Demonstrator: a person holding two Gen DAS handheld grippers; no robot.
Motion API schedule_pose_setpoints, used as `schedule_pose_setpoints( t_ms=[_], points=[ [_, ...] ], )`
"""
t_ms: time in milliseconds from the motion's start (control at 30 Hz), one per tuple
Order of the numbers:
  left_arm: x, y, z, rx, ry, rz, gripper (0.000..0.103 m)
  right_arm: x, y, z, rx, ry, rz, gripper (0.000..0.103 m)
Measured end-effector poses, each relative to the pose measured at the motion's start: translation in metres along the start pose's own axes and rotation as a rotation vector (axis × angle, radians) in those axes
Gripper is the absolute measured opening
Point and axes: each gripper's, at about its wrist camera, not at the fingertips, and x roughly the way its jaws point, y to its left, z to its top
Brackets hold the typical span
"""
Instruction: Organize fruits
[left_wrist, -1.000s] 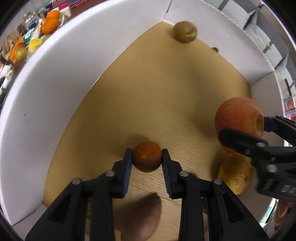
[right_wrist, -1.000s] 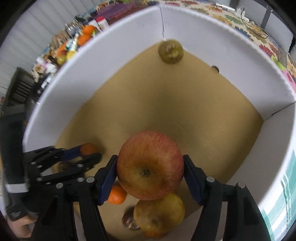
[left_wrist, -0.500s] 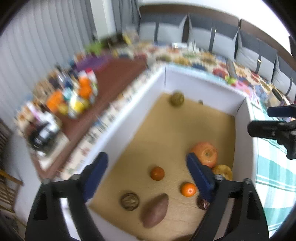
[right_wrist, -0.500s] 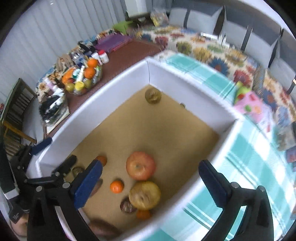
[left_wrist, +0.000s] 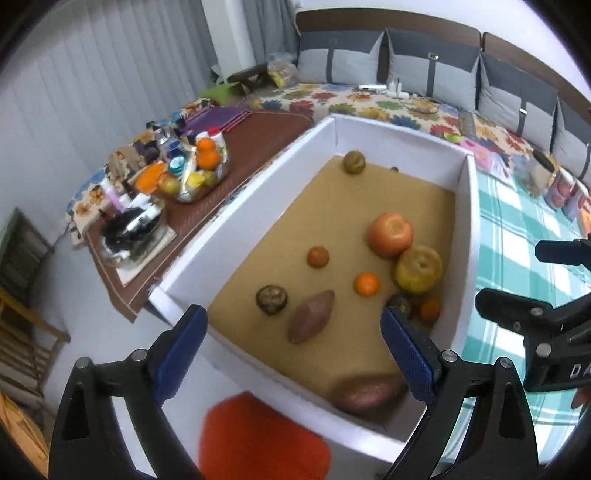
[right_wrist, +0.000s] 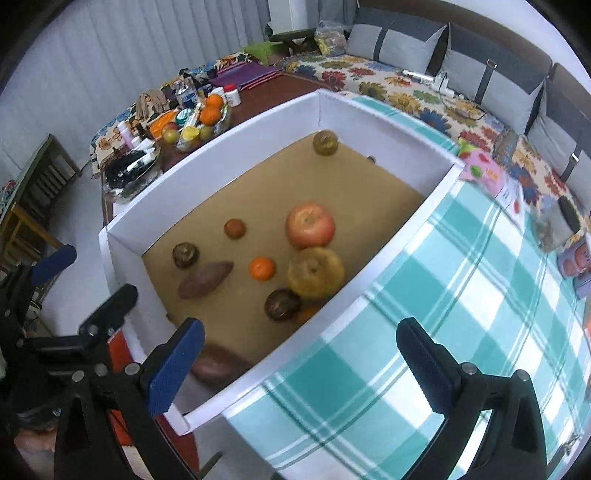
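Note:
A white box (left_wrist: 258, 192) with a brown floor holds the fruit. A red apple (left_wrist: 390, 234) lies beside a yellow-brown fruit (left_wrist: 418, 268), with a small dark orange (left_wrist: 318, 256), a bright orange (left_wrist: 367, 284) and a sweet potato (left_wrist: 311, 321) near them. My left gripper (left_wrist: 295, 347) hangs above the box's near end, its jaws opening with nothing between them. My right gripper (right_wrist: 299, 336) stands open and empty over the box's right wall, above the red apple (right_wrist: 310, 225). A greenish fruit (right_wrist: 325, 142) sits alone in the far corner.
A teal checked cloth (right_wrist: 461, 295) covers the surface right of the box. A bowl of oranges and bottles (left_wrist: 192, 173) crowds the brown table on the left. A red-orange mat (left_wrist: 258, 439) lies on the floor below. A floral couch with grey cushions (left_wrist: 424, 62) runs behind.
Both grippers let go of their fruit, the left the small dark orange and the right the red apple. Both opened wide and rose up and back out of the box.

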Motion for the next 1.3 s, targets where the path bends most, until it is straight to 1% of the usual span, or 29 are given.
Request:
schedule_pose_setpoints(
  t_ms=[67, 167, 200, 300, 500, 767, 1000, 1167, 1300],
  points=[
    [0.003, 0.006, -0.003, -0.027, 0.024, -0.003, 0.096, 0.004, 0.009, 0.001, -0.018, 0.002, -0.011, 0.103],
    [0.004, 0.020, -0.005, -0.087, 0.047, -0.057, 0.096, 0.002, 0.021, 0.002, -0.041, -0.017, -0.032, 0.103],
    [0.004, 0.022, -0.006, -0.096, 0.051, -0.060, 0.096, 0.001, 0.023, 0.004, -0.045, -0.021, -0.036, 0.103],
    [0.004, 0.022, -0.006, -0.085, 0.050, -0.022, 0.096, -0.006, 0.029, 0.010, -0.051, -0.044, -0.039, 0.103],
    [-0.005, 0.023, -0.004, -0.077, 0.026, 0.003, 0.097, -0.009, 0.037, 0.021, -0.064, -0.049, -0.038, 0.103],
    [-0.010, 0.035, 0.001, -0.096, 0.029, 0.010, 0.097, -0.010, 0.042, 0.025, -0.062, -0.027, -0.020, 0.103],
    [-0.007, 0.041, 0.004, -0.127, 0.064, -0.018, 0.097, -0.013, 0.051, 0.030, -0.077, -0.006, -0.015, 0.103],
    [-0.002, 0.043, 0.003, -0.135, 0.079, -0.016, 0.097, -0.011, 0.055, 0.032, -0.097, 0.003, -0.044, 0.103],
    [0.000, 0.044, 0.003, -0.136, 0.084, -0.014, 0.097, -0.006, 0.055, 0.032, -0.102, 0.016, -0.047, 0.103]
  ],
)
